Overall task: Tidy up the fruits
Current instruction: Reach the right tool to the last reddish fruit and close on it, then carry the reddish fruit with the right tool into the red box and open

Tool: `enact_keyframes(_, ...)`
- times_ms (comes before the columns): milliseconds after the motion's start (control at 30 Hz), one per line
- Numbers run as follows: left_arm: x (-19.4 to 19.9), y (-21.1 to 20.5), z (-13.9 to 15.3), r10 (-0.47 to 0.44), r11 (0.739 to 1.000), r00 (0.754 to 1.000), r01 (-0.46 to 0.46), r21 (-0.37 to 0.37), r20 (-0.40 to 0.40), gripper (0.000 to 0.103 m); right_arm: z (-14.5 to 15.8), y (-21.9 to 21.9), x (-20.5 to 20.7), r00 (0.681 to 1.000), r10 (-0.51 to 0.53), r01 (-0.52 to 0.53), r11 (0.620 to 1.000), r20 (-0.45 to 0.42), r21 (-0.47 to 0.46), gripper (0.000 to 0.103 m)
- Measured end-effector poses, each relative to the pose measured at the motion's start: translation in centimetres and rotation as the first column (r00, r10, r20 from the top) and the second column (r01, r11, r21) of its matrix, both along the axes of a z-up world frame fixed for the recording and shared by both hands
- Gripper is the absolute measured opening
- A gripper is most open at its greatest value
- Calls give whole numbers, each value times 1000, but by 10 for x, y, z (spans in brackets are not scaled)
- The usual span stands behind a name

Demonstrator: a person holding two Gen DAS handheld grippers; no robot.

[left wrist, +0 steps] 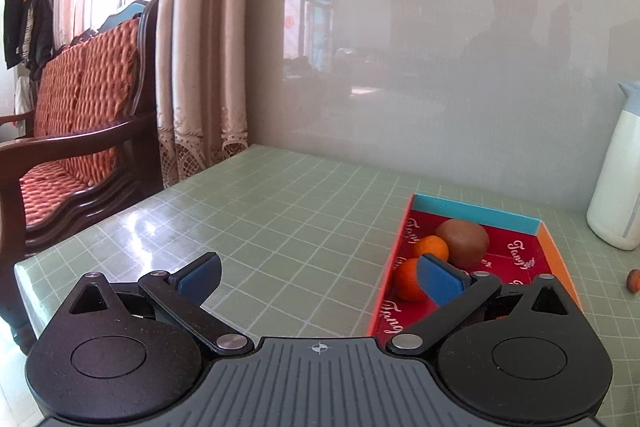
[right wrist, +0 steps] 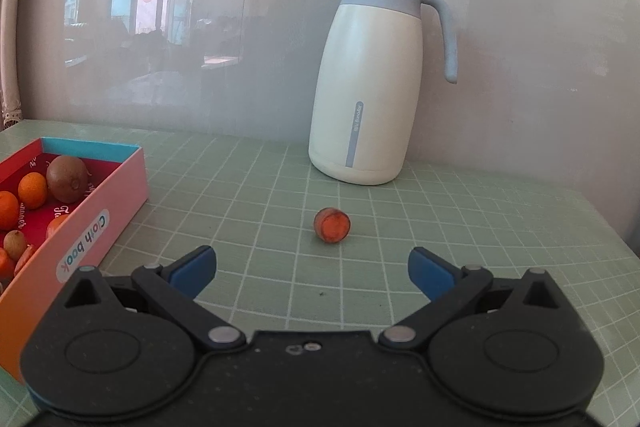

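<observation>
A shallow box point(left wrist: 476, 213) with a red floor and blue far wall lies on the green gridded table, at the right of the left wrist view. In it sit a brown kiwi point(left wrist: 463, 242) and two small oranges point(left wrist: 431, 248). My left gripper point(left wrist: 318, 277) is open and empty, left of the box, its right finger overlapping the box's near corner. The right wrist view has the same box point(right wrist: 102, 223) at the left, holding the kiwi point(right wrist: 67, 178), oranges point(right wrist: 32, 190) and other small fruits. A small orange-red fruit point(right wrist: 332, 225) lies alone on the table. My right gripper point(right wrist: 312, 275) is open just before it.
A white jug with a grey-blue lid and handle point(right wrist: 366, 87) stands against the grey wall behind the loose fruit. A wooden bench with red cushions point(left wrist: 76, 131) and curtains stand past the table's left edge. The loose fruit point(left wrist: 634, 279) shows at the far right of the left wrist view.
</observation>
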State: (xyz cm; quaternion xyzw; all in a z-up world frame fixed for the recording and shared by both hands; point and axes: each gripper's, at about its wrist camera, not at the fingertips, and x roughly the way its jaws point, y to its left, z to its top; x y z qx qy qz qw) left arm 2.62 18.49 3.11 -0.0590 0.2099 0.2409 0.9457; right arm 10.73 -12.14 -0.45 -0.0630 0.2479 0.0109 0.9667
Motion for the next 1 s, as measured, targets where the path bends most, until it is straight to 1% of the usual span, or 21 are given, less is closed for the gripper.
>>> enact_keyframes(167,3,15,-4,33,999,999,-34,-33,-13,103,-4,-1,20,1000,-4,3,1000,-20,-10,102)
enact_keyframes(233,5,19,-6,39,998,999,-40,-51,-20,103,-4,-2,29,1000,-16,16,1000,-26,-17,98)
enact_keyframes(367,6,23,-8,44,997,999,-45,-64,-22,103,-7,-9,48,998,-28,29,999,-52,22,95)
enact_keyframes(433,6,23,-9,44,997,999,-46,-58,-23,103,-10,-12,61,997,-20,23,999,-79,40,87)
enact_keyframes(500,7,23,-8,44,998,999,-45,-51,-24,103,-14,-15,72,994,-7,14,998,-113,63,69)
enact_keyframes(567,8,23,-9,44,998,999,-45,-47,-26,103,-19,-19,82,990,-10,21,997,-140,80,65)
enact_keyframes(667,8,23,-9,46,998,999,-47,-42,-26,103,-22,-24,90,987,-14,30,995,-158,98,64)
enact_keyframes(833,7,26,-10,49,998,998,-50,-45,-29,103,-22,-25,99,987,-8,23,995,-162,92,52)
enact_keyframes(900,7,25,-9,48,998,998,-50,-45,-31,103,-24,-25,101,985,-10,26,995,-170,91,44)
enact_keyframes(967,7,26,-9,47,998,998,-48,-42,-34,103,-25,-27,103,984,-15,34,994,-177,102,41)
enact_keyframes(1000,7,25,-9,48,998,998,-49,-41,-34,103,-24,-28,103,985,-19,37,994,-174,102,36)
